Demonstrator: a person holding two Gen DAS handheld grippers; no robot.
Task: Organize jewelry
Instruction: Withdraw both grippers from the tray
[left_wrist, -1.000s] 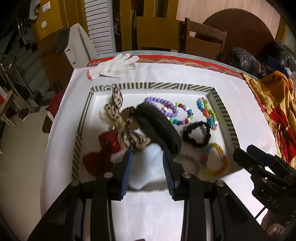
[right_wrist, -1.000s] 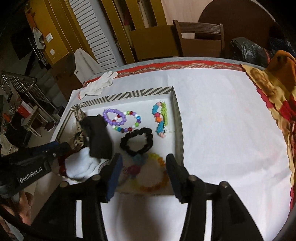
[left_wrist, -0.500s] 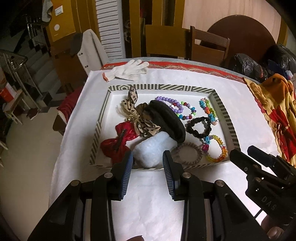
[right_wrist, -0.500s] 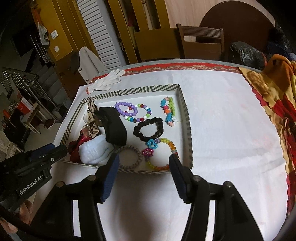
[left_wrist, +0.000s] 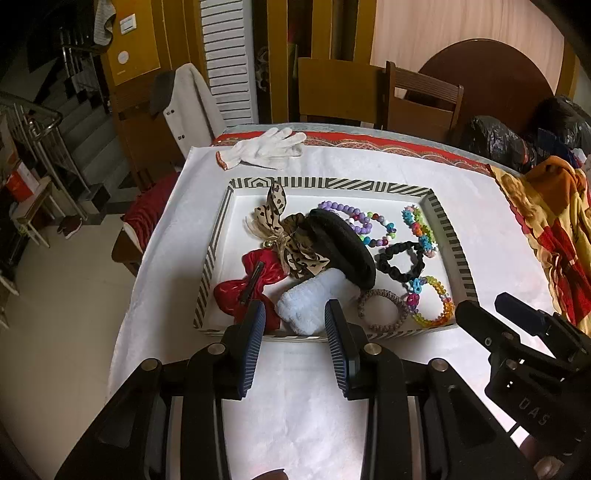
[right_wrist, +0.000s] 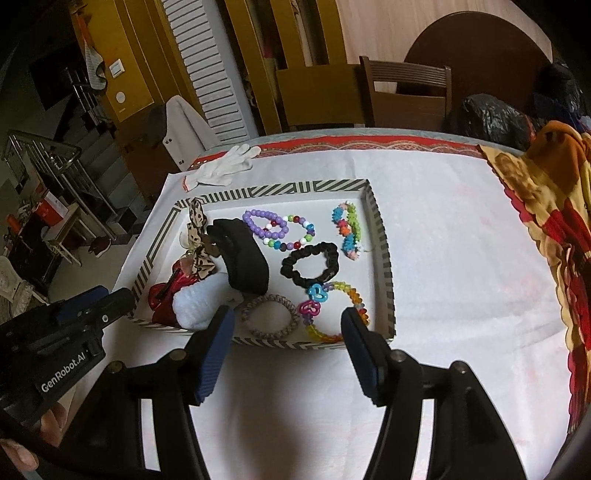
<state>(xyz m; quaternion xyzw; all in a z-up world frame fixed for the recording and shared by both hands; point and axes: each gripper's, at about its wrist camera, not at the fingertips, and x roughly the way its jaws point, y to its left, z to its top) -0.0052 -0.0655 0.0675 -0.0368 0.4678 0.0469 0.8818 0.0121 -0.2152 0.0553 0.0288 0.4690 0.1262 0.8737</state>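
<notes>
A striped-rim tray (left_wrist: 332, 183) (right_wrist: 384, 266) on the white cloth holds a red bow (left_wrist: 247, 286), a leopard-print bow (left_wrist: 275, 221), a black band (left_wrist: 343, 247), a white fluffy scrunchie (left_wrist: 314, 299) (right_wrist: 199, 301), a brown hair tie (right_wrist: 271, 321), a black scrunchie (right_wrist: 312, 264), purple beads (right_wrist: 266, 223) and coloured bracelets (right_wrist: 347, 229). My left gripper (left_wrist: 293, 334) is open and empty, just in front of the tray's near rim. My right gripper (right_wrist: 288, 345) is open and empty, before the tray's near right part.
A white glove (left_wrist: 266, 147) lies beyond the tray. A patterned orange cloth (right_wrist: 546, 221) covers the table's right side. Wooden chairs (right_wrist: 406, 96) stand behind the table; the table edge drops to the floor on the left.
Both grippers have pulled back and up from over the tray to in front of its near rim. Both stay open and empty. The tray's contents have not moved.
</notes>
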